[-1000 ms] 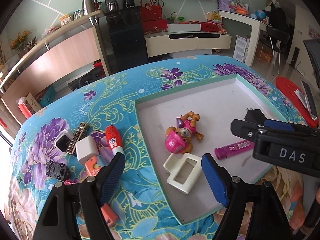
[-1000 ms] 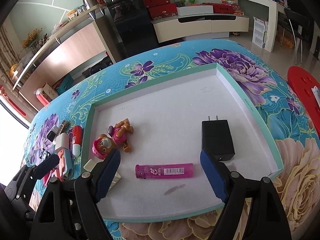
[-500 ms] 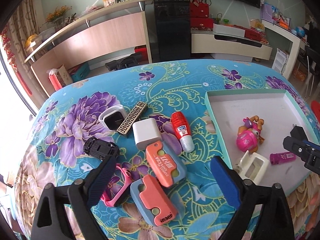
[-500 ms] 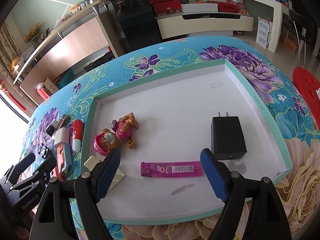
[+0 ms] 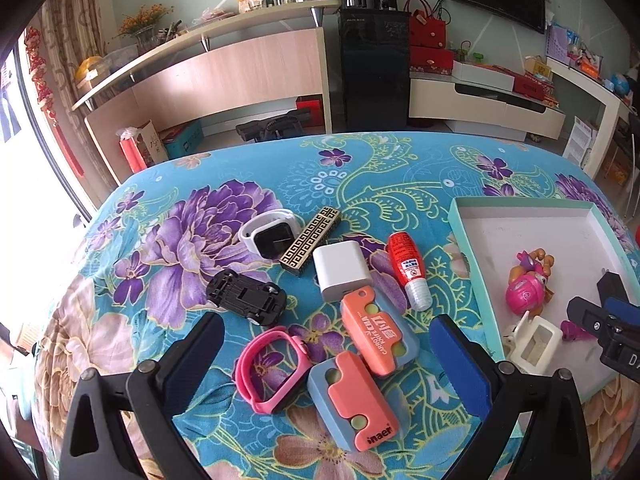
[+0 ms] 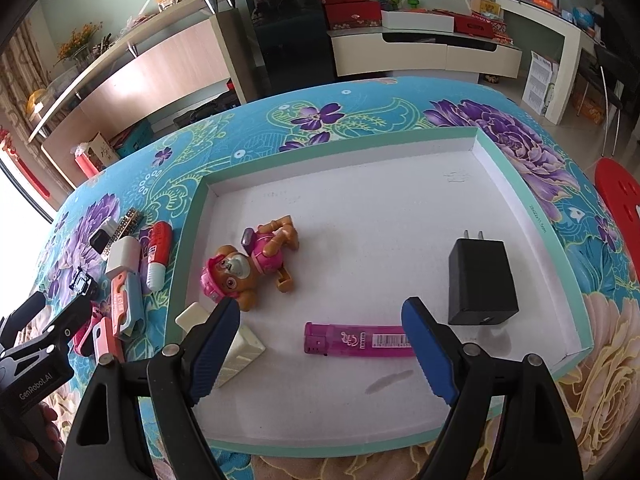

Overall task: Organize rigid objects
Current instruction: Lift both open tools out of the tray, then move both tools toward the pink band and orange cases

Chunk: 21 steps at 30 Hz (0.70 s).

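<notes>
Left gripper (image 5: pixel 328 356) is hovering wide apart, holding nothing, over the pink watch (image 5: pixel 270 368) and orange cutters (image 5: pixel 360 392) on the desk (image 5: pixel 240 184); right gripper (image 6: pixel 320 344) is hanging open and empty above the lighter (image 6: pixel 352 339) inside the tray (image 6: pixel 188 224). The watch is looking light, its band springy, so pinching across the stiff case seems safest

Glossy, probably plastic lighter (image 6: pixel 356 339)
</notes>
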### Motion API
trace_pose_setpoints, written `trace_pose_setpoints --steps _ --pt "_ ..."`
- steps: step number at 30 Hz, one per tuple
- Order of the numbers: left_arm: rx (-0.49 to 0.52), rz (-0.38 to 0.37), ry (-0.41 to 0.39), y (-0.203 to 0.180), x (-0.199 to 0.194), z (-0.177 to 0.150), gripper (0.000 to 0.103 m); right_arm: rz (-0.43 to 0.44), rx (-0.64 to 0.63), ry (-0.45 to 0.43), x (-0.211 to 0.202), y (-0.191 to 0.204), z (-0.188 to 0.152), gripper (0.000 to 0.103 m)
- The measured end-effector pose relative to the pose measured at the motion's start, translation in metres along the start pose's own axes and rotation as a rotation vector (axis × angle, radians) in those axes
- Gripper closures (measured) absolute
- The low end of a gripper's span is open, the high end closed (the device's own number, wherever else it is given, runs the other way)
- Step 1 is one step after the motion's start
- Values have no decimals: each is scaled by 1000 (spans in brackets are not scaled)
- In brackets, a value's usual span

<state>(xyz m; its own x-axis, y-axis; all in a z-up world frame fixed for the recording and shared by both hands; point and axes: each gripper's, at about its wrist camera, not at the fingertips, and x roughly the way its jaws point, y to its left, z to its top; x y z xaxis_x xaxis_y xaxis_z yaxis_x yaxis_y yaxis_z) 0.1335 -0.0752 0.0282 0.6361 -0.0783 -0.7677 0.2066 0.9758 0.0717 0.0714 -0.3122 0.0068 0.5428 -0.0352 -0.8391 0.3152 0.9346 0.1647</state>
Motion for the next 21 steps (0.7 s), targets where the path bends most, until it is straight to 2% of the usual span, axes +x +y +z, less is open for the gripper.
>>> trace_pose_setpoints --steps 15,21 --pt "-177 78 -5 78 -11 -10 0 52 -139 -22 1 64 -2 19" --pt "-241 91 14 101 -11 -17 0 136 -196 -41 -2 97 -5 19"
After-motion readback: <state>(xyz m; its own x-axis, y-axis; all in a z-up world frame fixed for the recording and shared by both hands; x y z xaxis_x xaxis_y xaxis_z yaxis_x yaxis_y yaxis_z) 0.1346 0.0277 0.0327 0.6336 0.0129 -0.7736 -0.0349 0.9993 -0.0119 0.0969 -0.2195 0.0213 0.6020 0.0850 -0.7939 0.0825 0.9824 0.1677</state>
